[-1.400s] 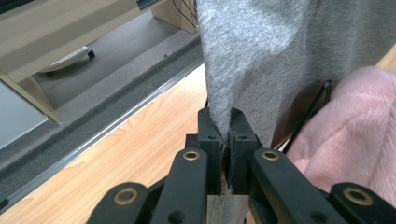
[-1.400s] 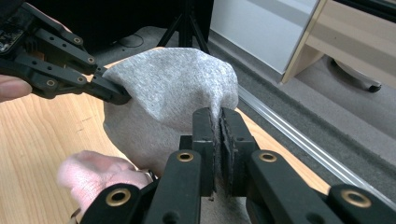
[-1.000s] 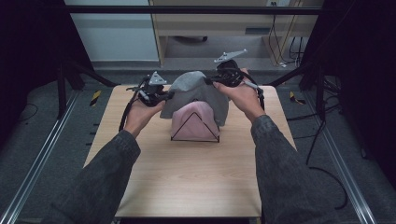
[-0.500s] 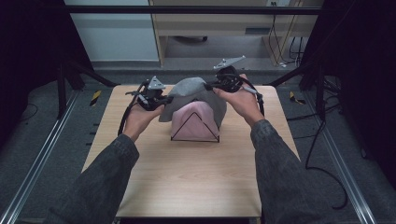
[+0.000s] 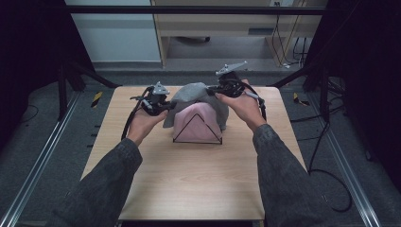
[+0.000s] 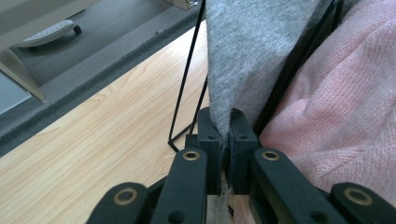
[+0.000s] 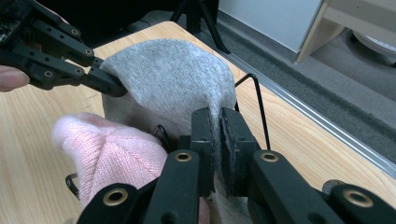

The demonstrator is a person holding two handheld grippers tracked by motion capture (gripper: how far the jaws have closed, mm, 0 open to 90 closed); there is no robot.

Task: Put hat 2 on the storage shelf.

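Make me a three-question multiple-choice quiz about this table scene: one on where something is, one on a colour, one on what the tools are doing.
1. Where is the pink cloth?
A. on the black wire rack
B. on the floor
C. in a drawer

2. What colour is the cloth held by both tools?
A. green
B. grey
C. yellow

3. How stands the left tool?
A. wide open
B. lying on the table
C. shut on the grey cloth

Answers: 1 A, pink cloth drapes over the rack. 2 B, grey knit fabric. 3 C, jaws pinch its edge, as the right tool does.
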